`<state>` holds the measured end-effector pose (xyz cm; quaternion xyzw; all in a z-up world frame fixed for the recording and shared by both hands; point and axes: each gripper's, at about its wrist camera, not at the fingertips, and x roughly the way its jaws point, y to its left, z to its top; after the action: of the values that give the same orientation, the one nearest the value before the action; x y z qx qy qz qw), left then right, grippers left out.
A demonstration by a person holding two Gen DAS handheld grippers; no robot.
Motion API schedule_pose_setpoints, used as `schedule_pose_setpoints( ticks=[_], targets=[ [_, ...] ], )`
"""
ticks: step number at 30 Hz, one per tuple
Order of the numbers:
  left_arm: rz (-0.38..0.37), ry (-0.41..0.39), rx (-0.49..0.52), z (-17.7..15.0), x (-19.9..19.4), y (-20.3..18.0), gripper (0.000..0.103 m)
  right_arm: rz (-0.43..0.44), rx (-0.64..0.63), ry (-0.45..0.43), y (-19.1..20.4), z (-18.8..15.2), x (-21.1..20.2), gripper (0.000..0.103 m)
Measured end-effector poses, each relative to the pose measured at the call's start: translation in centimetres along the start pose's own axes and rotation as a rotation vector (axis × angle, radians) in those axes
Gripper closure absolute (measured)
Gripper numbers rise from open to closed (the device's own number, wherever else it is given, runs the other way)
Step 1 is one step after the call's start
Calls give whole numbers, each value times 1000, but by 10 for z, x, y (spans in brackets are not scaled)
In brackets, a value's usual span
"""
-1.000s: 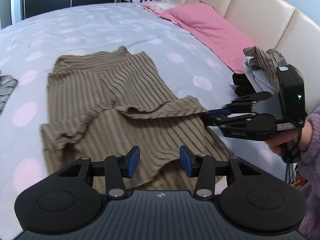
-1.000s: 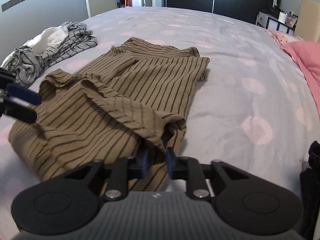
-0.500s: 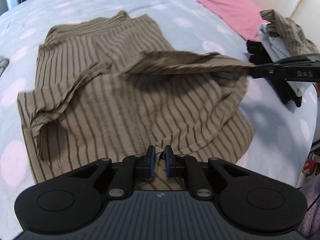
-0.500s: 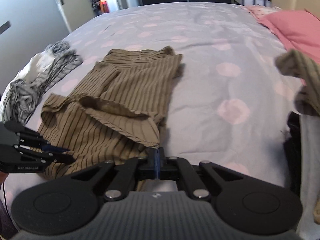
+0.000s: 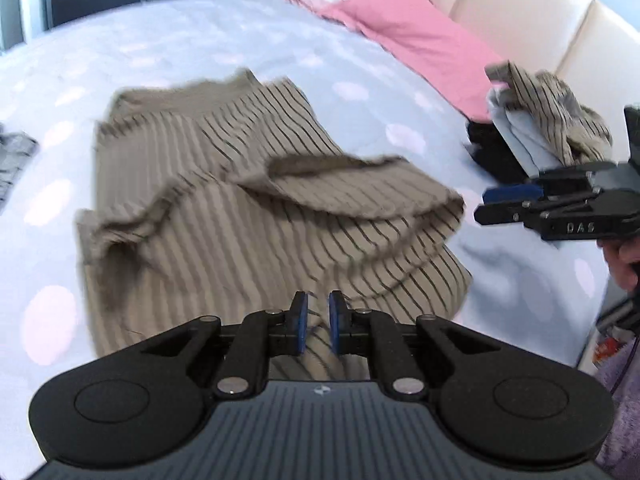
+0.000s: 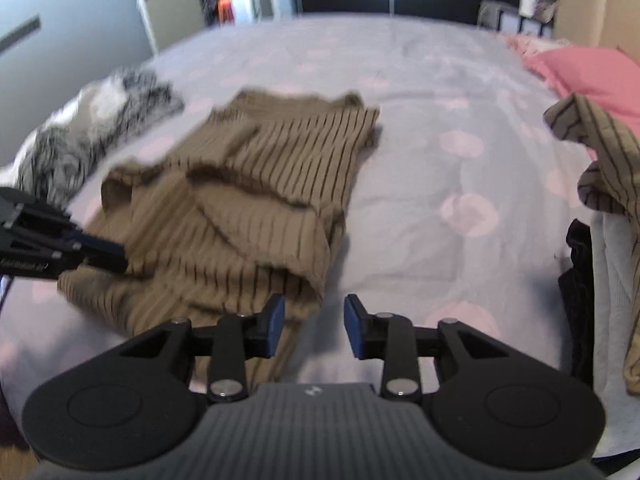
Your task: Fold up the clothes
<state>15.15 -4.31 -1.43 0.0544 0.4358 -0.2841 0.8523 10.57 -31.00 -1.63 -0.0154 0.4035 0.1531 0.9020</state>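
Spotted lilac bedspread (image 6: 420,184) under half-folded brown striped knit top (image 5: 248,216); left gripper (image 5: 318,322) pinching hem for folding, right gripper (image 6: 314,326) wide, empty.

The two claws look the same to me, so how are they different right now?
The right claw is wide open with nothing between its pads. The left claw is almost closed, low over the striped brown top; whether it pinches cloth is unclear. Both are black with blue pads.

Left wrist view: low over bed (image 5: 168,52), facing headboard side. Right wrist view: low, facing doorway. Both share striped garment (image 5: 248,208) (image 6: 256,200).
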Motion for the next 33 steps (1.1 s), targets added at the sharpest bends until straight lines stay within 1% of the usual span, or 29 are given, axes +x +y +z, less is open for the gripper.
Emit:
schedule_pose_setpoints(
  ticks=[1,2,3,4,5,6,7,9,12,14,15,16,17,18,19,21,22,23,24,26,29,31,33],
  targets=[
    [19,-13,-5,-1,-4,2,86,-14,-11,-16,2,-1,4,50],
    [59,-28,-15,-2,-10,7,76,-36,-27,-25,5,-3,9,46],
    [102,-42,-29,-4,-15,12,72,-57,-38,-24,7,-5,15,47],
    [141,-53,-49,-7,-19,19,65,-67,-32,-17,7,-6,21,48],
    [174,-63,-75,-11,-23,27,63,-61,-14,-8,7,-7,26,50],
    [207,-73,-100,-14,-26,36,63,-54,5,-2,7,-7,29,61],
    [236,-78,-128,-17,-29,44,63,-48,24,4,7,-8,33,66],
    [263,-77,-196,-24,-31,59,62,-58,41,25,9,-10,39,66],
    [250,-94,-287,-29,-30,75,57,-46,105,50,8,-13,43,63],
    [255,-117,-310,-30,-24,80,55,-42,138,50,8,-14,44,63],
    [253,-121,-310,-29,-20,82,55,-46,139,46,9,-14,44,65],
    [249,-121,-311,-27,-15,83,56,-49,140,41,9,-14,45,83],
    [243,-121,-314,-26,-10,84,65,-55,144,37,9,-13,44,91],
    [235,-123,-319,-23,-5,86,71,-62,148,32,9,-12,42,95],
    [228,-127,-326,-21,-1,88,82,-68,153,28,9,-10,41,97],
    [223,-133,-335,-16,3,91,89,-71,144,18,11,-7,37,99],
    [223,-131,-334,-15,3,91,100,-71,138,12,12,-5,35,99],
    [223,-128,-333,-15,3,90,103,-79,127,11,14,-3,34,99],
    [223,-126,-332,-14,2,90,103,-95,121,9,14,-2,33,99],
    [201,-111,-371,-14,-8,92,103,-131,113,5,13,0,32,100],
    [182,-78,-415,-18,-29,98,103,-130,138,1,5,2,29,101],
    [180,-46,-406,-20,-31,103,103,-114,151,13,2,1,30,101],
    [192,-15,-376,-22,-24,104,103,-109,136,37,3,0,35,101]
  ],
)
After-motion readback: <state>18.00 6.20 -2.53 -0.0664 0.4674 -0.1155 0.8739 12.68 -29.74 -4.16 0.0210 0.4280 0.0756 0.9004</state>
